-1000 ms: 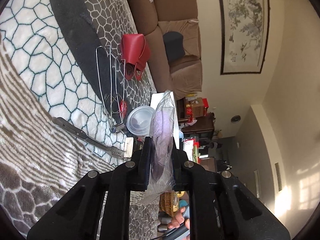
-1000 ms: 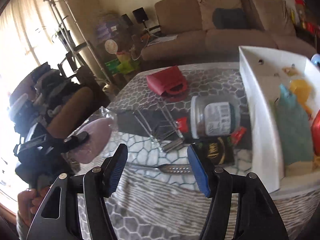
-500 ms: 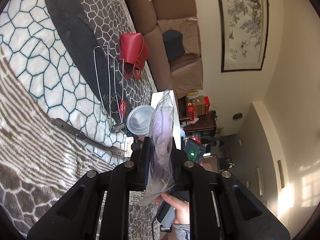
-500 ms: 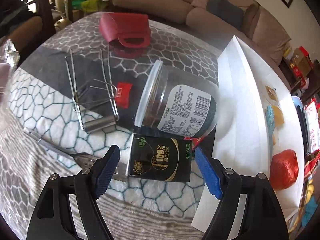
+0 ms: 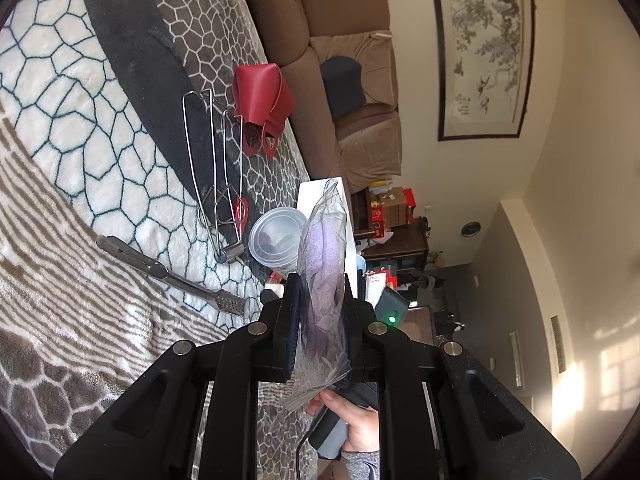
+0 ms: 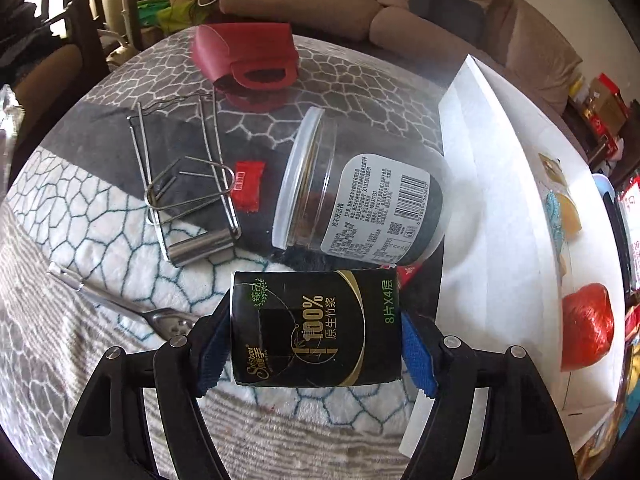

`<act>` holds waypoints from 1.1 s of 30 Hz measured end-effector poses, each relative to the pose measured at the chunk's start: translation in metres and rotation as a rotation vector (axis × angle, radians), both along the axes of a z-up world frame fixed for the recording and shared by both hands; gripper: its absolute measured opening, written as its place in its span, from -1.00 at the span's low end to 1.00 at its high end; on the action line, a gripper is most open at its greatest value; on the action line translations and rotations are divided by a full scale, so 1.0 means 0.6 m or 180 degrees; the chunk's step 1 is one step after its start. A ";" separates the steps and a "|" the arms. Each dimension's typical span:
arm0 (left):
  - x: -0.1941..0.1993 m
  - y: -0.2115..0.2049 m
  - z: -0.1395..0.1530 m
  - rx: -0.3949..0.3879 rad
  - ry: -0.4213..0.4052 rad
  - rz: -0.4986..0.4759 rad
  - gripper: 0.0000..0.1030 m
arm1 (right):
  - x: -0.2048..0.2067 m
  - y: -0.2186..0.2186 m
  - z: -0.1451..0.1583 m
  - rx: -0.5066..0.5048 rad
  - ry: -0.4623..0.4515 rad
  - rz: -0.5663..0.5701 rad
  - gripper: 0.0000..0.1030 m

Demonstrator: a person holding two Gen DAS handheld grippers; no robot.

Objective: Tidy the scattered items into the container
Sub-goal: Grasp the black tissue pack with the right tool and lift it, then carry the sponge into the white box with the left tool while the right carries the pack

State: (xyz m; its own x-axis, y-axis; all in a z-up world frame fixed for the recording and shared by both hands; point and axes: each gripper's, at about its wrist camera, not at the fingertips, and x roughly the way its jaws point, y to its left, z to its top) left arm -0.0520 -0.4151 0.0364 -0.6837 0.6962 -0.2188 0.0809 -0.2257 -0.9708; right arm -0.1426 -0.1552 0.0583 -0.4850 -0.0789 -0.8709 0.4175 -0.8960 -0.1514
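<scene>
Right claw (image 6: 316,344) straddles the black tissue pack (image 6: 316,328) beside the white bin (image 6: 500,184), jaws just closing, pads not clearly pressing yet. Left claw (image 5: 320,312) clamped on a plastic bag (image 5: 322,280), held up awaiting binning.

Blanket (image 6: 100,360): fleecy cloth, matt, honeycomb print.
Tissue pack (image 6: 316,328): glossy black plastic film.
Jar (image 6: 360,208): clear smooth plastic, paper label.
Wire rack (image 6: 184,184): bare shiny metal.
Fork (image 6: 120,308): polished metal.
Pouch (image 6: 244,54): red, smooth, leather-like.
Bin (image 6: 500,184): white, smooth plastic.
Bag (image 5: 324,280): thin crinkled clear film.
Pads (image 6: 416,356): blue, rough-textured.
</scene>
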 end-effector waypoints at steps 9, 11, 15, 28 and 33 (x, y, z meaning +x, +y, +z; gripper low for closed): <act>0.001 0.083 0.024 -0.0315 0.0062 -0.0478 -0.73 | 0.110 0.040 0.090 -0.0531 -0.0017 0.0273 0.46; 0.003 0.116 0.025 -0.0285 0.0000 -0.0565 -0.73 | 0.128 0.073 0.115 -0.0652 0.0016 0.0269 0.47; -0.006 0.201 0.059 -0.0374 0.0029 -0.0805 -0.73 | 0.137 0.143 0.152 -0.0810 0.0031 0.0192 0.47; -0.131 0.463 0.178 -0.0883 0.0135 -0.1137 -0.73 | 0.076 0.398 0.196 -0.1104 0.0264 -0.0524 0.47; -0.171 0.520 0.152 -0.1137 0.0046 -0.0901 -0.73 | 0.047 0.460 0.182 -0.1260 0.0237 -0.0707 0.47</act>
State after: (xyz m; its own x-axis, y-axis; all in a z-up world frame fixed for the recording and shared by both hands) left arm -0.1546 -0.1029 0.1279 -0.4822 0.7387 -0.4709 -0.0453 -0.5578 -0.8287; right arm -0.1145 0.1207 0.1675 -0.5878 -0.2856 -0.7569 0.2098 -0.9574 0.1983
